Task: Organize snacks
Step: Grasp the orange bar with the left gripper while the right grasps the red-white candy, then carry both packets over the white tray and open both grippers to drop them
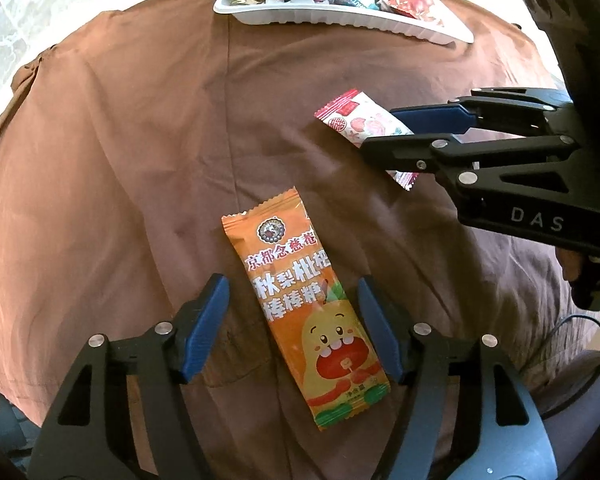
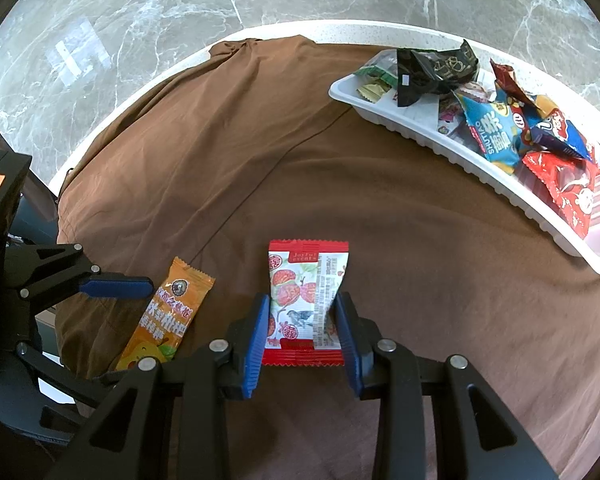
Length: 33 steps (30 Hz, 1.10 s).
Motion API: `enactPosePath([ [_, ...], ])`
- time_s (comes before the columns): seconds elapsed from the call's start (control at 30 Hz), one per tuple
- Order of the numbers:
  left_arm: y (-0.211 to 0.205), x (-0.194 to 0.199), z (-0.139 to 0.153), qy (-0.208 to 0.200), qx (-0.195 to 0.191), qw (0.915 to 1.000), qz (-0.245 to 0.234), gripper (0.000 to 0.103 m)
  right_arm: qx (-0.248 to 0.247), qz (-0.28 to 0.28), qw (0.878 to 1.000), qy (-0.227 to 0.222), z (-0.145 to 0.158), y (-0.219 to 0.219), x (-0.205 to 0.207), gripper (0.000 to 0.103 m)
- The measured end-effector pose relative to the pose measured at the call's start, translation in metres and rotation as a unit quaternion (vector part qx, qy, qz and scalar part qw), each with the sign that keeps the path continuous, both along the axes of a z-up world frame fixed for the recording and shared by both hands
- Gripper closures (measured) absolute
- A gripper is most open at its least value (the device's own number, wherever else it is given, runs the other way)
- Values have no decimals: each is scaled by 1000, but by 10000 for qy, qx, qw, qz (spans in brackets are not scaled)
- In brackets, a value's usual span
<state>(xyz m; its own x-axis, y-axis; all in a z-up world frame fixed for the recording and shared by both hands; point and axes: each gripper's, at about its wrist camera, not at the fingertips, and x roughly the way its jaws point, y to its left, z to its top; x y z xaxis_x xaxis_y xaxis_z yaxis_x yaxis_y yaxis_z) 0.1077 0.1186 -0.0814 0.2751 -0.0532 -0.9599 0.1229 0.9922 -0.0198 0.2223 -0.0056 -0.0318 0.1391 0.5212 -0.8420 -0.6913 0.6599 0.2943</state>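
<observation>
An orange pear lollipop packet (image 1: pixel 306 300) lies flat on the brown cloth (image 1: pixel 120 160). My left gripper (image 1: pixel 294 284) is open, its blue pads on either side of the packet without touching it. The packet also shows in the right wrist view (image 2: pixel 162 316). A red-and-white date snack packet (image 2: pixel 306 300) sits between the blue pads of my right gripper (image 2: pixel 304 300), which is closed on its sides. In the left wrist view the right gripper (image 1: pixel 380 128) holds that packet (image 1: pixel 356 118) just above the cloth.
A white plastic tray (image 2: pixel 440 136) with several mixed snack packets stands at the far right edge of the table; it also shows in the left wrist view (image 1: pixel 340 20). The round table's white rim (image 2: pixel 140 80) and marble floor (image 2: pixel 140 12) lie beyond the cloth.
</observation>
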Motion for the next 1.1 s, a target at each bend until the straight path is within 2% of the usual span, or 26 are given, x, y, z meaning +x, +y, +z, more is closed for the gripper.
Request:
enactPosePath([
  [0.13, 5, -11, 6, -84, -2, 10000, 11, 65, -2, -5, 10000, -14, 0, 1, -2, 66],
  [0.23, 11, -12, 6, -80, -23, 10000, 48, 72, -35, 18, 10000, -44, 1, 2, -3, 66],
  [0.53, 21, -5, 11, -37, -347, 9993, 120, 77, 298, -166, 9986, 394, 1, -11, 7, 68],
  [0.83, 25, 8, 33, -200, -665, 9976, 72, 77, 720, -667, 9912, 889, 4, -39, 23, 68],
  [1.1, 26, 50, 60, -447, -990, 9940, -87, 77, 1146, -1258, 9802, 1010, 18, -64, 50, 68],
])
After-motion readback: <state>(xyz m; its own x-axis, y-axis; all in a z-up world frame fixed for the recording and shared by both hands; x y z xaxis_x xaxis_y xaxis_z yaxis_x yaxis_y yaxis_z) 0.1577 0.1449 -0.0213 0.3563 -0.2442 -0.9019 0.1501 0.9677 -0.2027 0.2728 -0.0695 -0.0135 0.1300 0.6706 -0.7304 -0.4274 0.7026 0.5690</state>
